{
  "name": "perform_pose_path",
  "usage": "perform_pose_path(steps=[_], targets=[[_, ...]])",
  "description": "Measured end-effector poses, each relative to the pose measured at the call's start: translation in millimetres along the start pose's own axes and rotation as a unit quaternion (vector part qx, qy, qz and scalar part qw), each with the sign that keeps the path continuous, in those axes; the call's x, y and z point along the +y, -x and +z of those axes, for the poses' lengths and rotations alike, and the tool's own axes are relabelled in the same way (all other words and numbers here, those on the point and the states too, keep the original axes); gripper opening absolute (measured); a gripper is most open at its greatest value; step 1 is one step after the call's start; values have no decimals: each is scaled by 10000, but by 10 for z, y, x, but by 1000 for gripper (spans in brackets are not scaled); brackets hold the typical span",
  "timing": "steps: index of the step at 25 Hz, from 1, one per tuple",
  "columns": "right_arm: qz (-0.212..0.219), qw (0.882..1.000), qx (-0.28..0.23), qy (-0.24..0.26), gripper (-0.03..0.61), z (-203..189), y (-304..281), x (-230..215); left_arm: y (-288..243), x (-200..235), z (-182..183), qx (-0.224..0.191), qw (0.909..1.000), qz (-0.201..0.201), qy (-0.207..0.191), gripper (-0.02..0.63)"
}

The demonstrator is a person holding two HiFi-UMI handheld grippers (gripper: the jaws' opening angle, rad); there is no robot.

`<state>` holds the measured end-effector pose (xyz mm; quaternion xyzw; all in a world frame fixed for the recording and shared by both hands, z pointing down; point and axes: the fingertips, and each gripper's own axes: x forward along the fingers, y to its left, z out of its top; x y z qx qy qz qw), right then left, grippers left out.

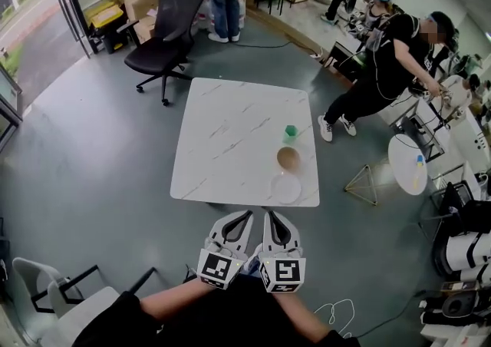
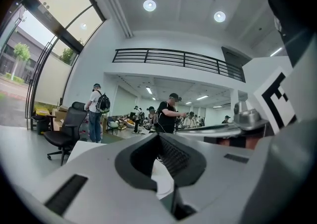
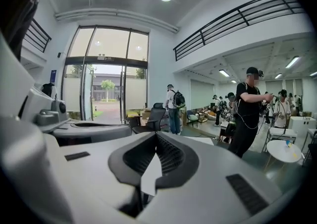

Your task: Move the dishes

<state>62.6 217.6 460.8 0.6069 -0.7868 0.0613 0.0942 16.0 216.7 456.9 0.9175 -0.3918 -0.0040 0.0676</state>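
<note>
A white marble table (image 1: 222, 138) stands ahead of me in the head view. Along its right edge sit a green cup (image 1: 290, 134), a brown bowl (image 1: 288, 157) and a white plate (image 1: 286, 188) nearest me. My left gripper (image 1: 245, 215) and right gripper (image 1: 269, 216) hang side by side just short of the table's near edge, both shut with nothing between the jaws. In the left gripper view the left gripper (image 2: 159, 136) points level toward the room; in the right gripper view the right gripper (image 3: 157, 135) does the same, with the table (image 3: 208, 141) beyond it.
A black office chair (image 1: 165, 27) stands beyond the table's far left corner. A person (image 1: 387, 65) leans over to the right of the table. A small round white table (image 1: 406, 163) and a wire stool (image 1: 364, 183) stand at right. A white chair (image 1: 46, 292) is at my left.
</note>
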Motion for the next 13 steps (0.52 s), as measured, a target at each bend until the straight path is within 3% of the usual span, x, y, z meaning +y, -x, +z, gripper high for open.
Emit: perform_pose_path(steps=[13], targets=[[21,9997,-208,148,17,176,-18,65,-13,68,142,-98,9998,-8,-182,18]])
